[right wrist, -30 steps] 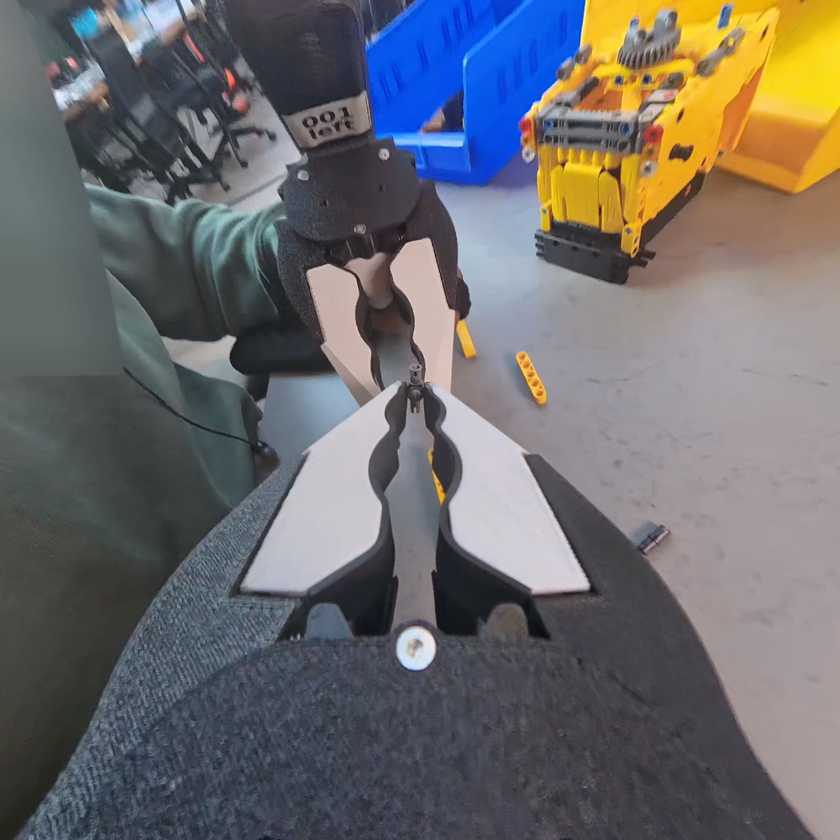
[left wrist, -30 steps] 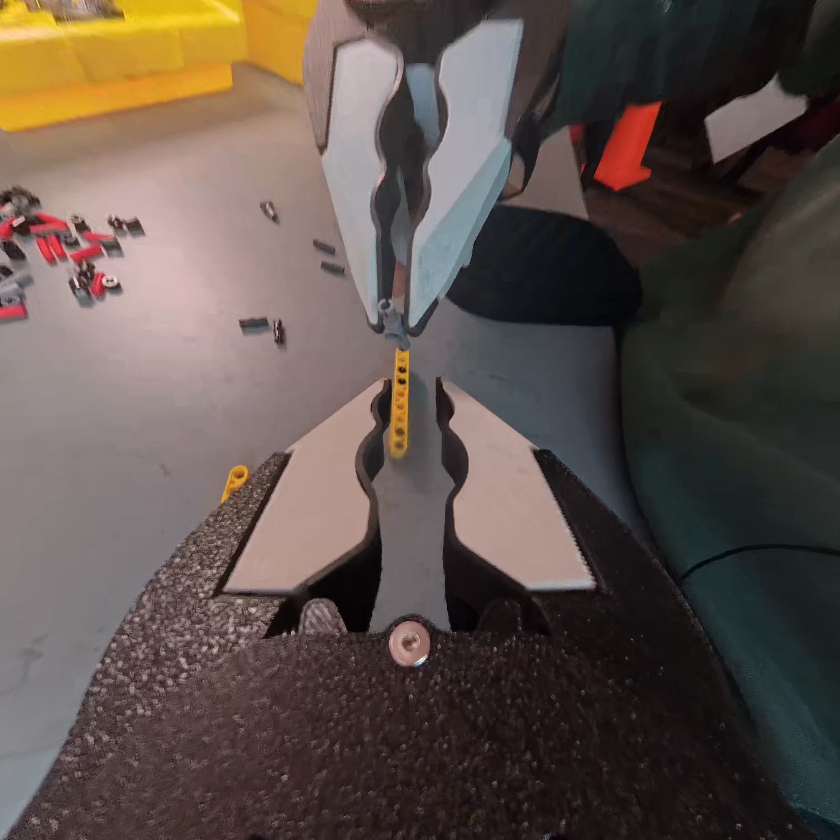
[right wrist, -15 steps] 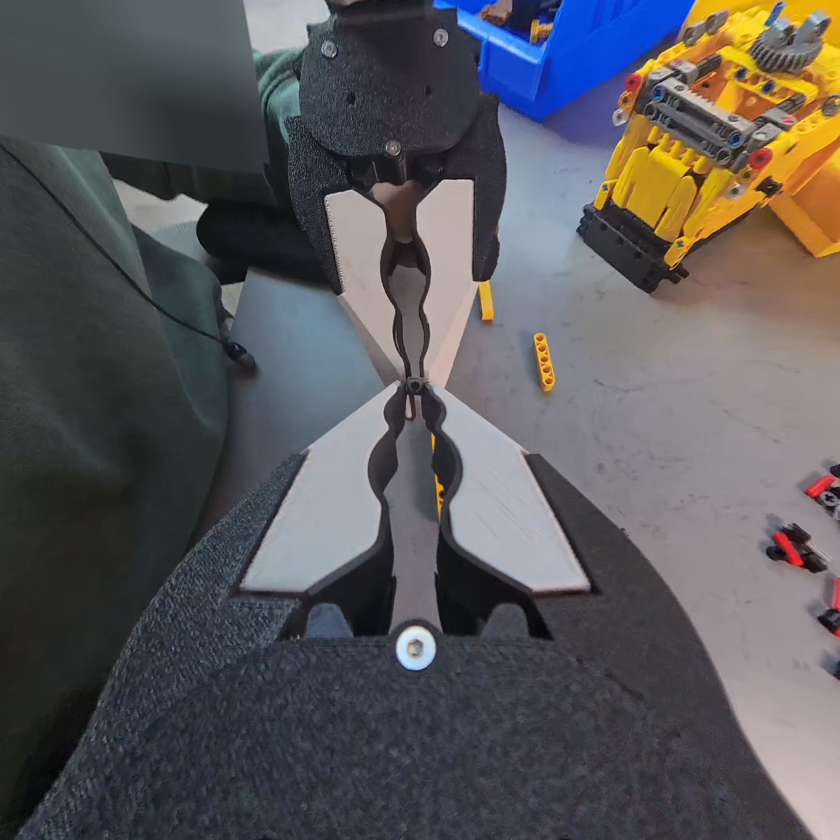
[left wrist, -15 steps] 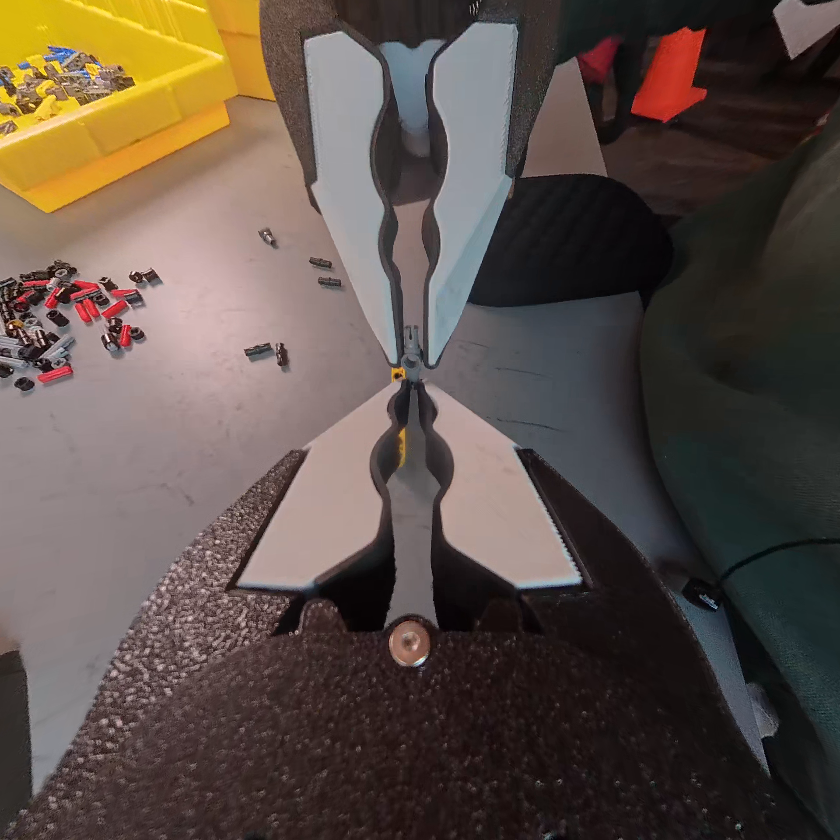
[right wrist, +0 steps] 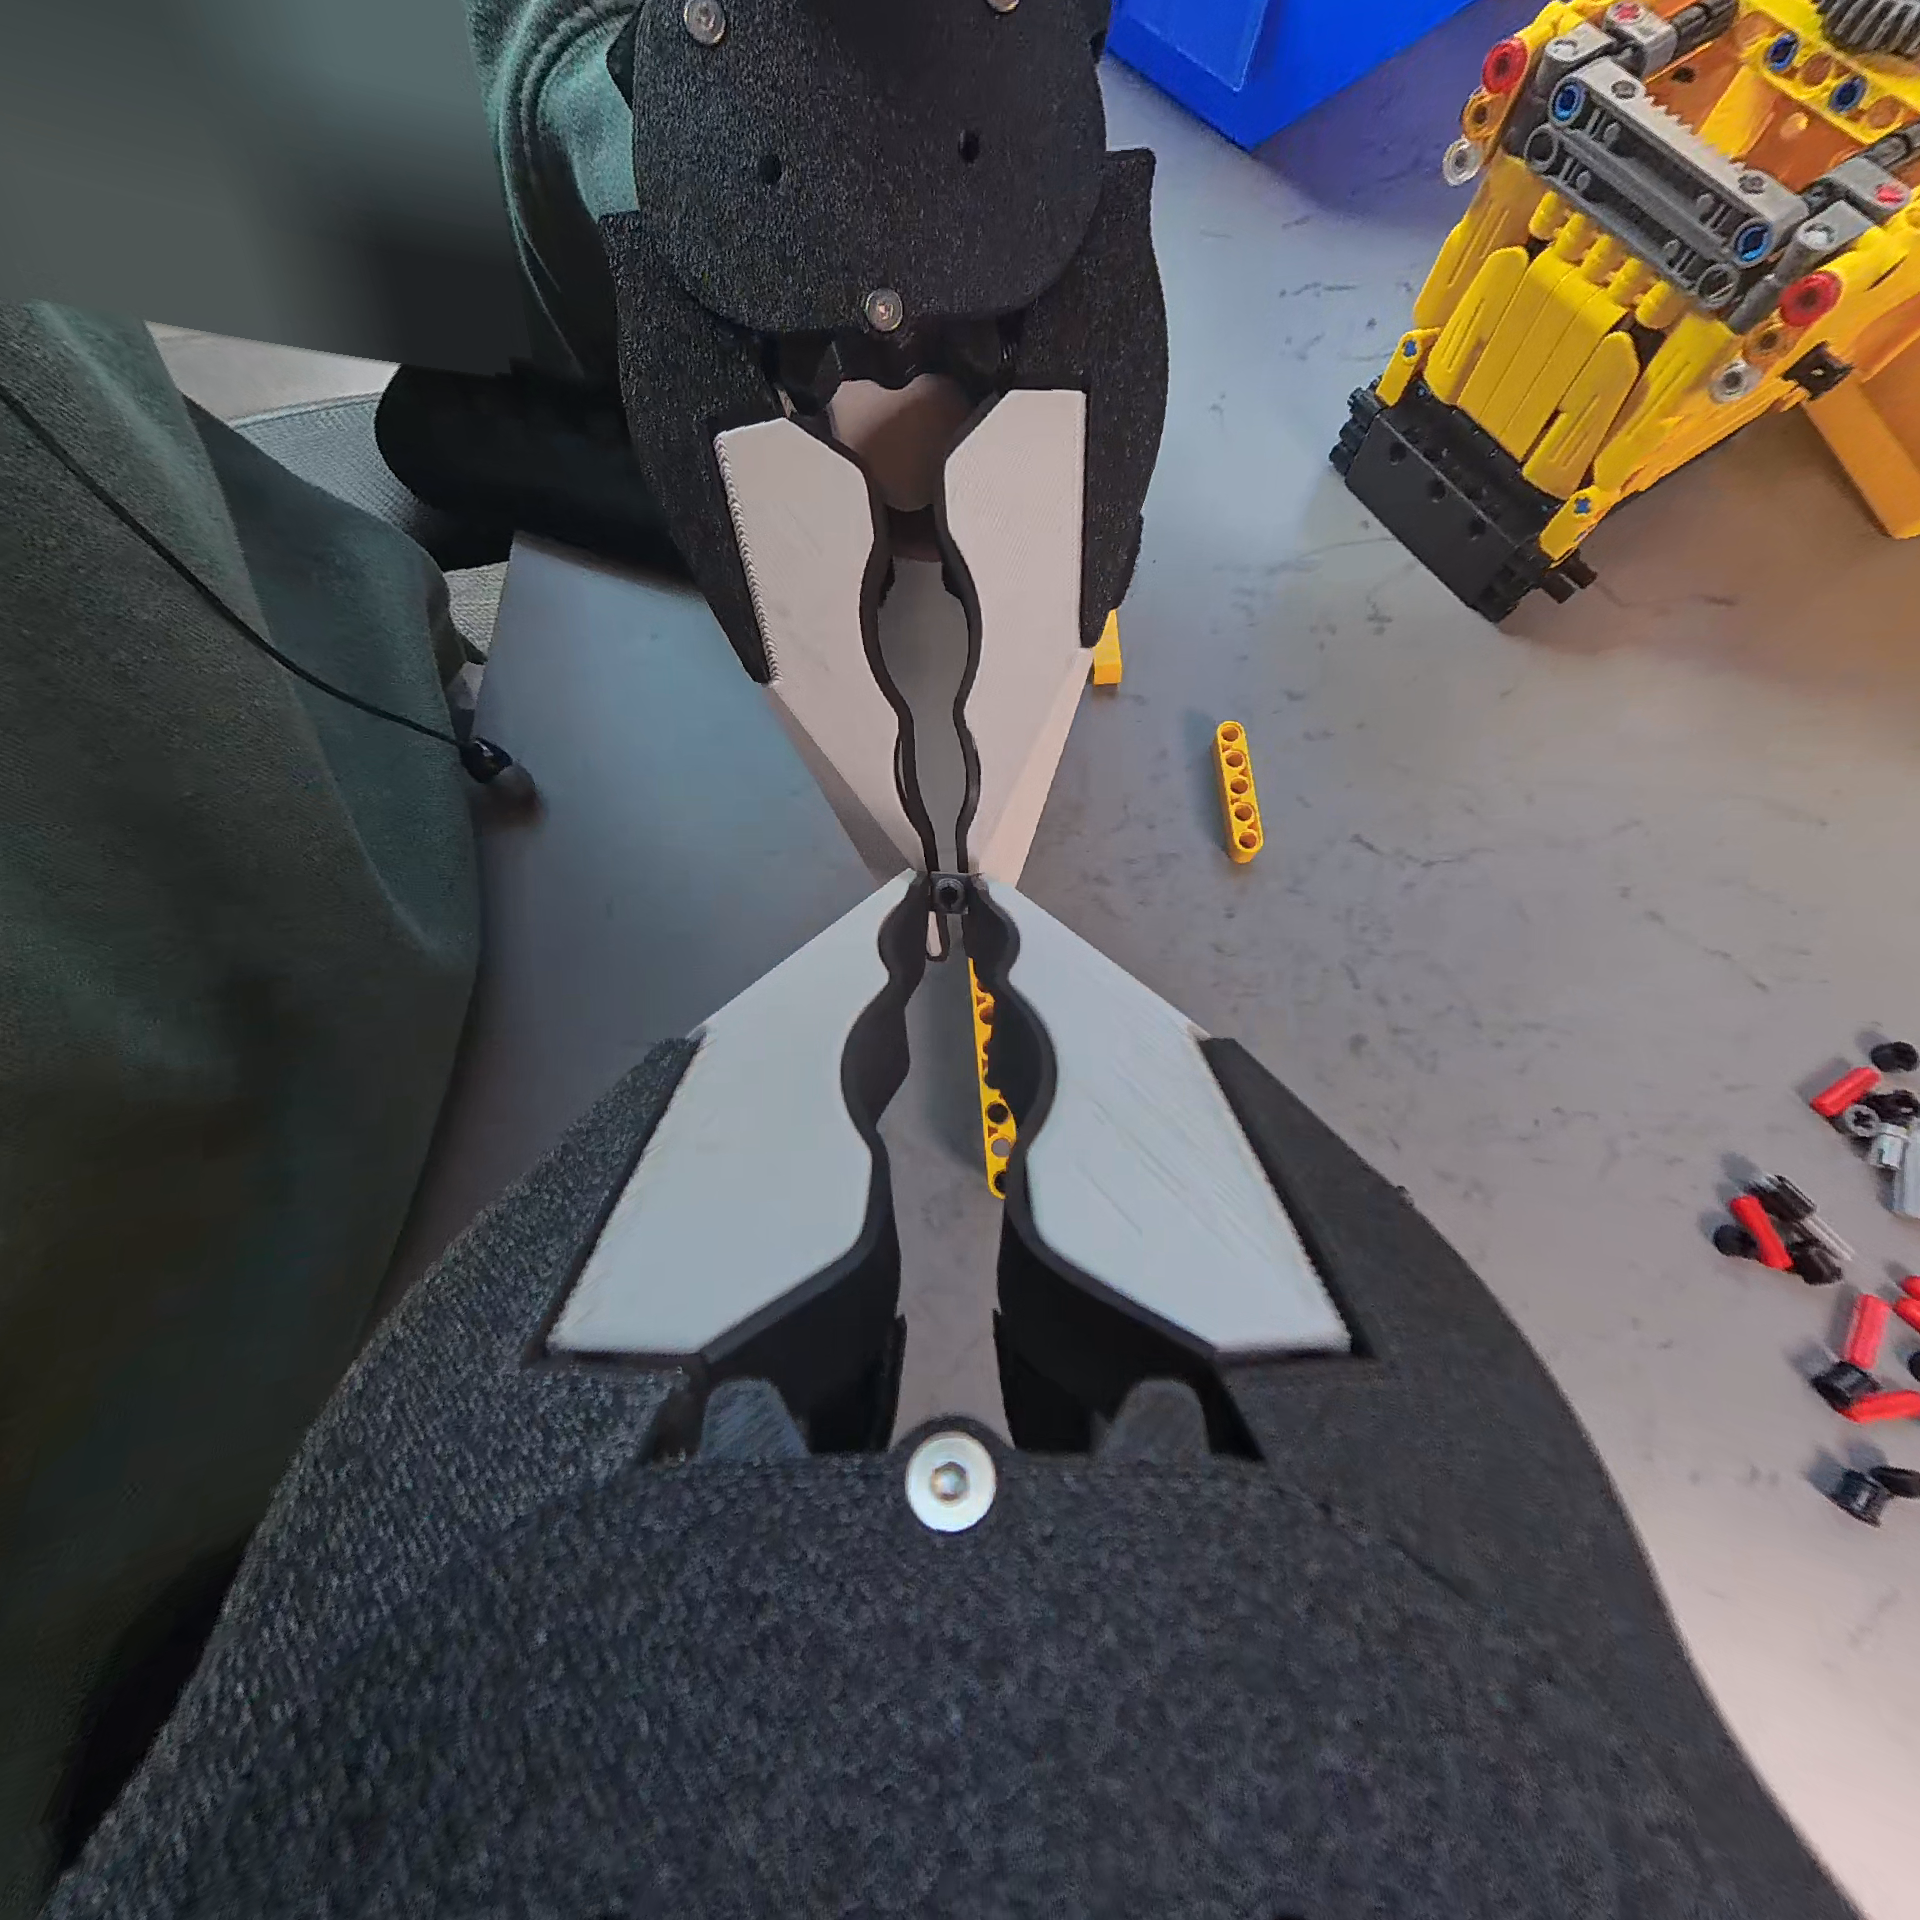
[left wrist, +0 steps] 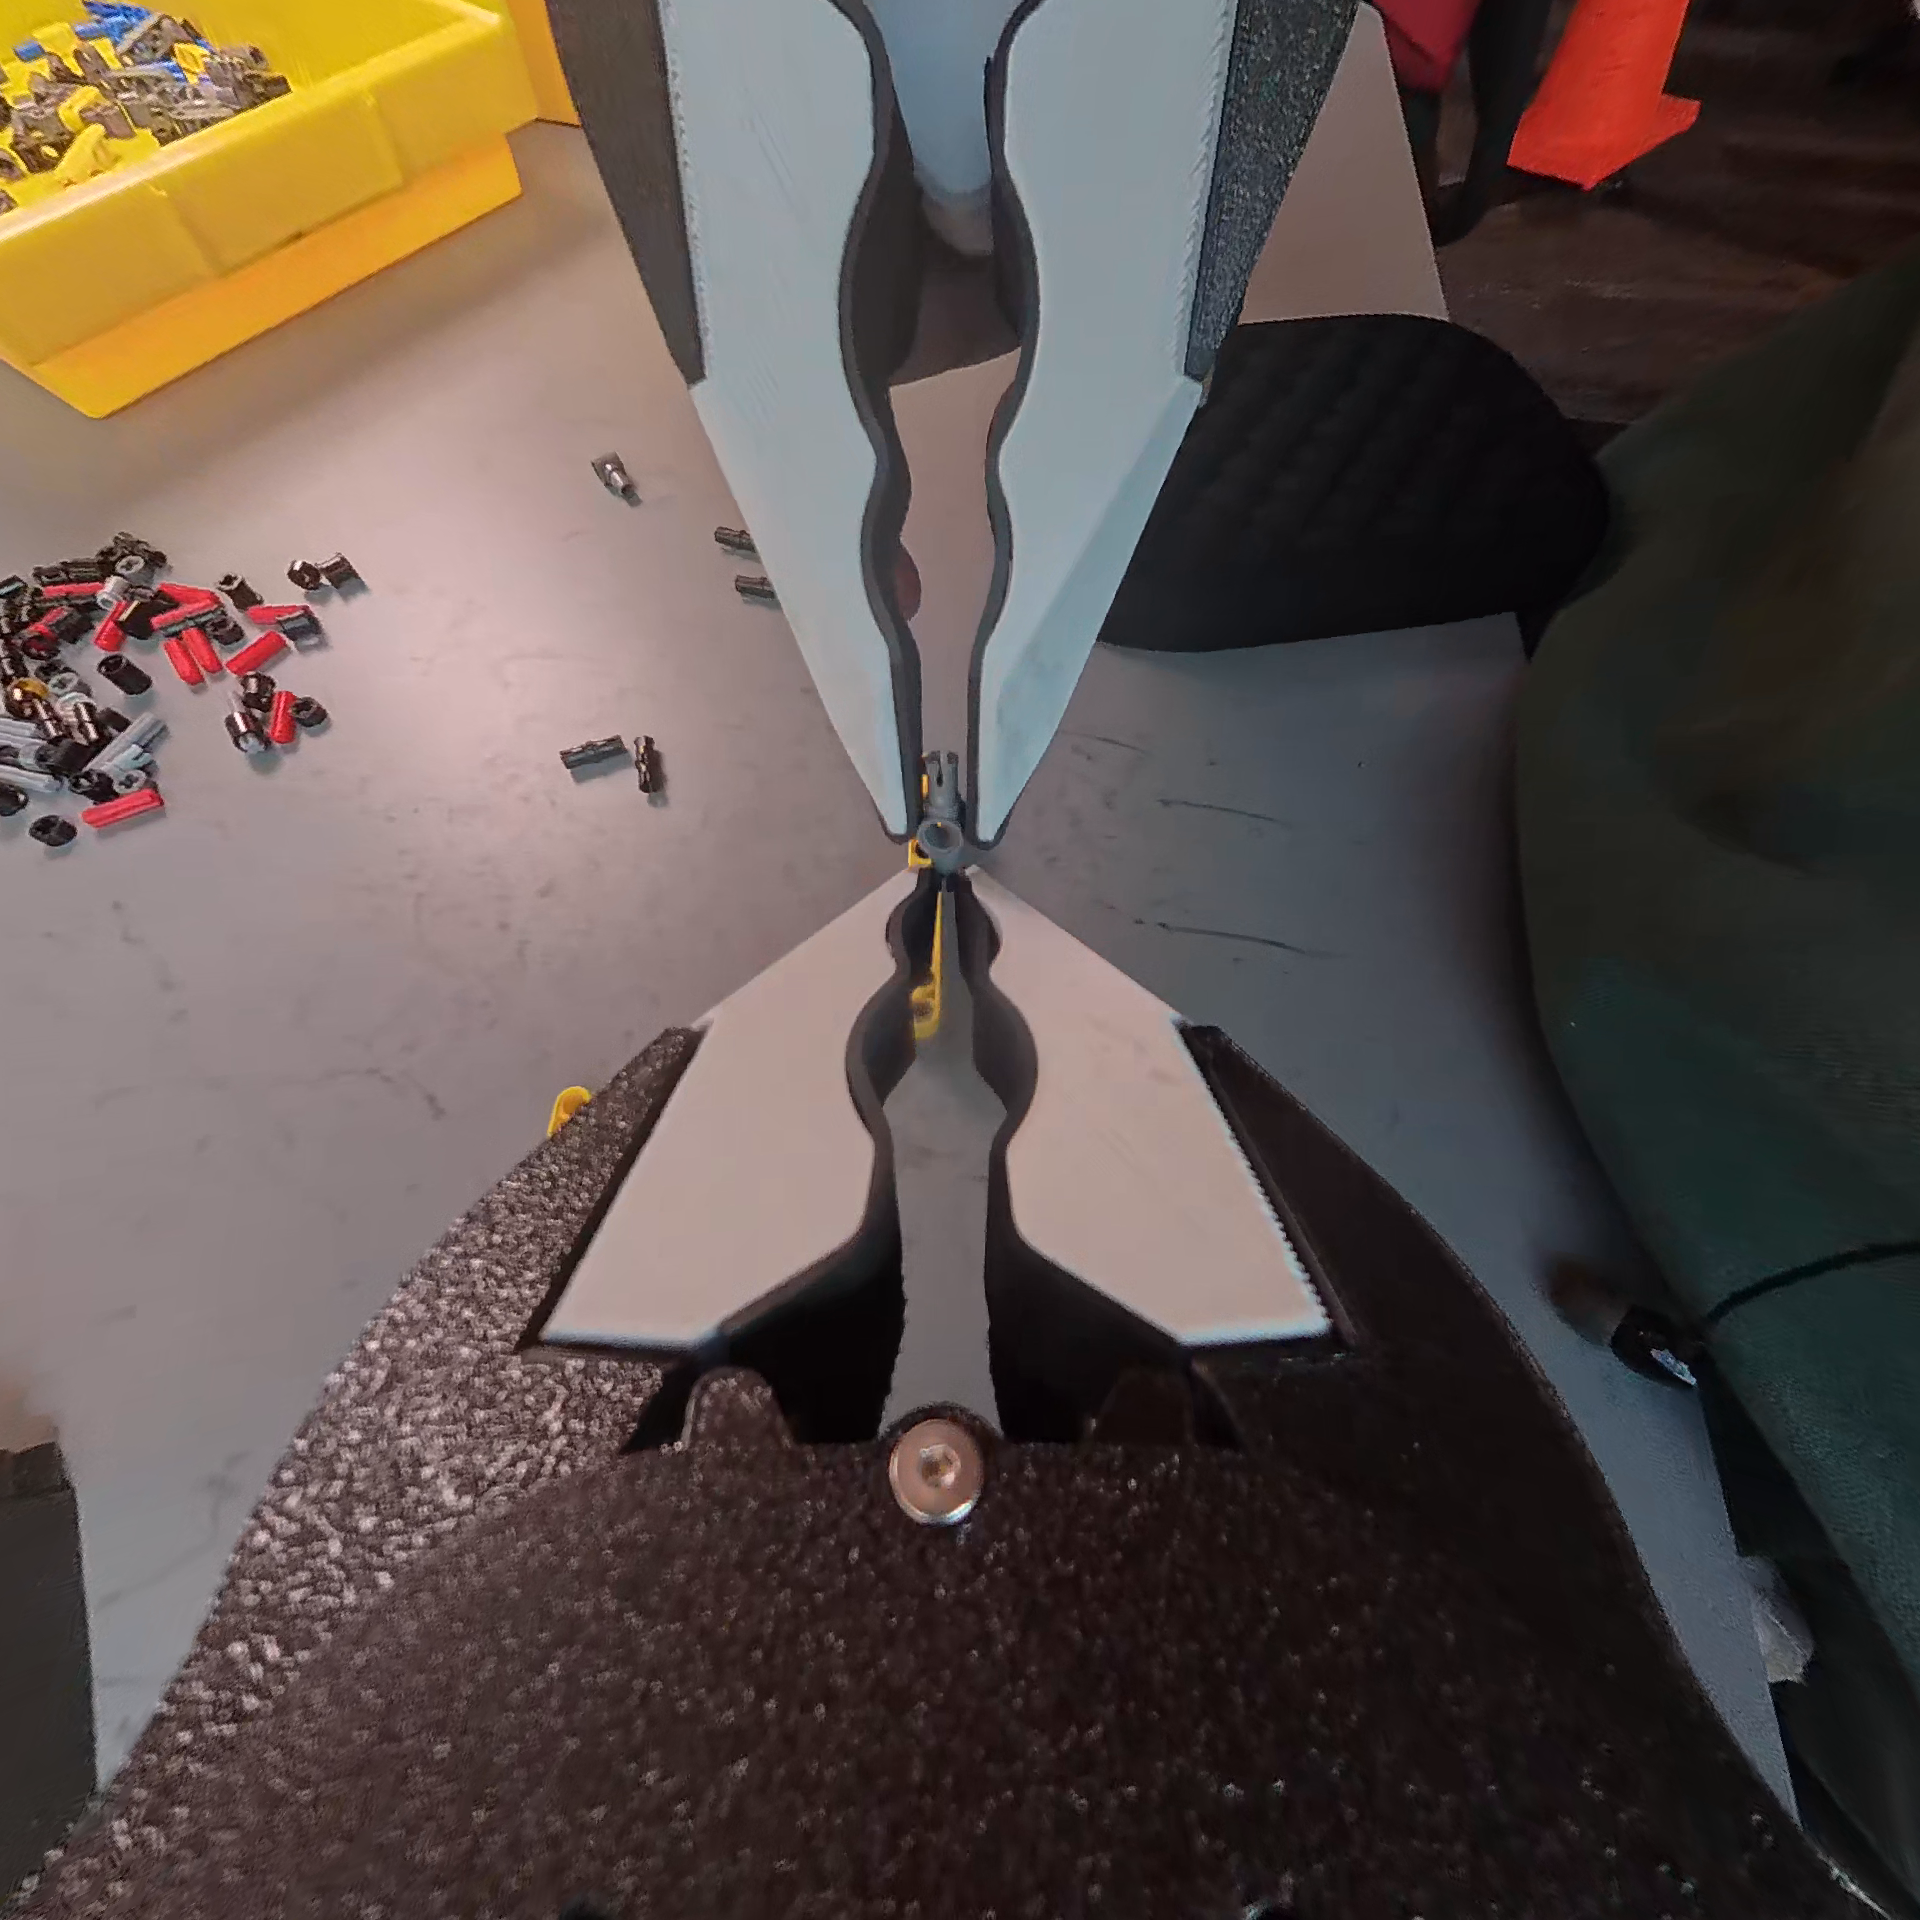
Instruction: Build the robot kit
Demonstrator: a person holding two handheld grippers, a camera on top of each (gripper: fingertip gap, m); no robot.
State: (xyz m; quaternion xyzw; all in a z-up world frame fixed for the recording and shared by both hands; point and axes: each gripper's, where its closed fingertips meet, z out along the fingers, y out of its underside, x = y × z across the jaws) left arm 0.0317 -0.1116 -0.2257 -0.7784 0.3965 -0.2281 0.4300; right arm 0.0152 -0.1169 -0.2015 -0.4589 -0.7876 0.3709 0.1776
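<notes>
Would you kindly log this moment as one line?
left gripper: shut on yellow beam | right gripper: shut on grey connector | tips meeting

Two tools [right wrist: 948,888] [left wrist: 940,831], tips meeting. Three yellow holed beams: one [right wrist: 1234,792] loose on the grey desk [right wrist: 1455,935], one [right wrist: 989,1081] beneath the tools, one [right wrist: 1110,649] partly hidden. One yellow brick vehicle [right wrist: 1662,270]. One yellow bin [left wrist: 208,177]. Scattered red and black pins [left wrist: 156,665], too many to count.

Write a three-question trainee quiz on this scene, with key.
1. True or false: the right claw pinches a small dark-grey plastic connector pin at its tips.
2. The loose short yellow plastic holed beam lies: A on the grey tabletop; B inside a blue bin; C between claw fingers.
3. Fill in: in the left wrist view, the pile of small red and black plastic parts sits to the ___.
Key: true; A; left.
</notes>
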